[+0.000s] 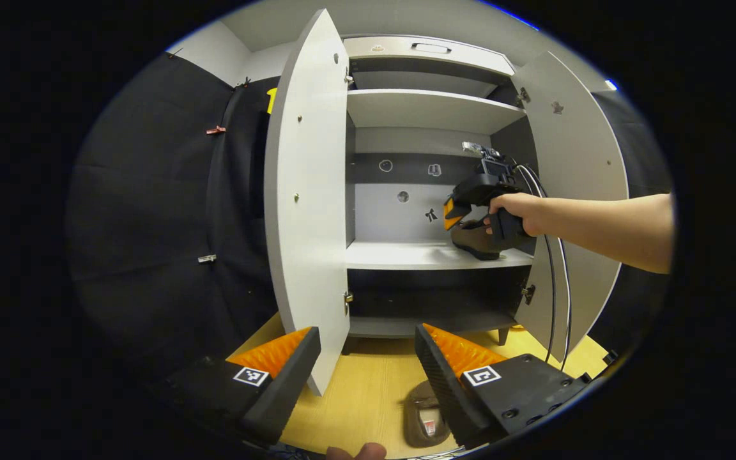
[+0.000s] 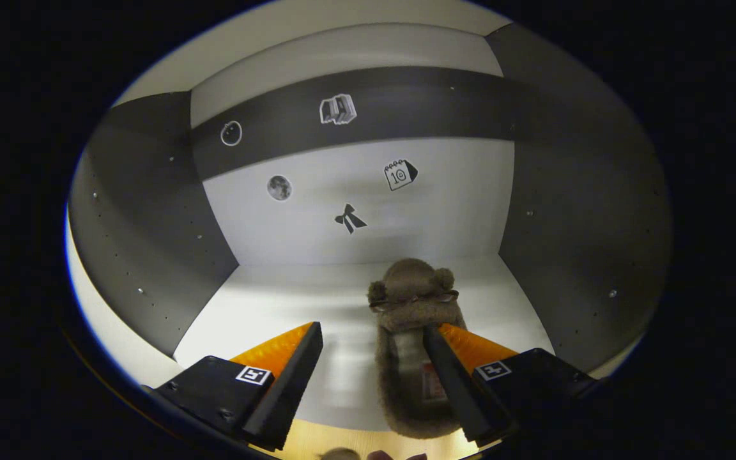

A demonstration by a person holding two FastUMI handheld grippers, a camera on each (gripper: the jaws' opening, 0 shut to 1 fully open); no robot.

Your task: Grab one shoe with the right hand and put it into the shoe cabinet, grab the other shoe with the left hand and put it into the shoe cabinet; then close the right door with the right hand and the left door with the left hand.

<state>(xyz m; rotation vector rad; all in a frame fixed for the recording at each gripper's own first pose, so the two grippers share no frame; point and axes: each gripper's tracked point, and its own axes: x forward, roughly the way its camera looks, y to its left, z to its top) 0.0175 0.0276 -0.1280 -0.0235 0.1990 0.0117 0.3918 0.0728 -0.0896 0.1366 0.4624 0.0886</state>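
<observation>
Shelf shoe [image 1: 475, 241] mostly hidden behind the right tool [image 1: 454, 214] and the hand [image 1: 513, 211] in the left gripper view. Floor shoe [image 1: 424, 415] half covered by the left tool's finger [image 1: 448, 383], toe out of sight. Right gripper view: the shelf shoe's heel runs under a finger [image 2: 464, 377]. Back-wall stickers [image 1: 432, 215] too small to make out.

Calendar sticker [image 2: 400, 174] on cabinet back panel [image 2: 457, 211], toward its upper edge, right of centre: reads "10". Label inside slipper [image 2: 432, 386]: too blurred to read. Other stickers are pics only, no text.
</observation>
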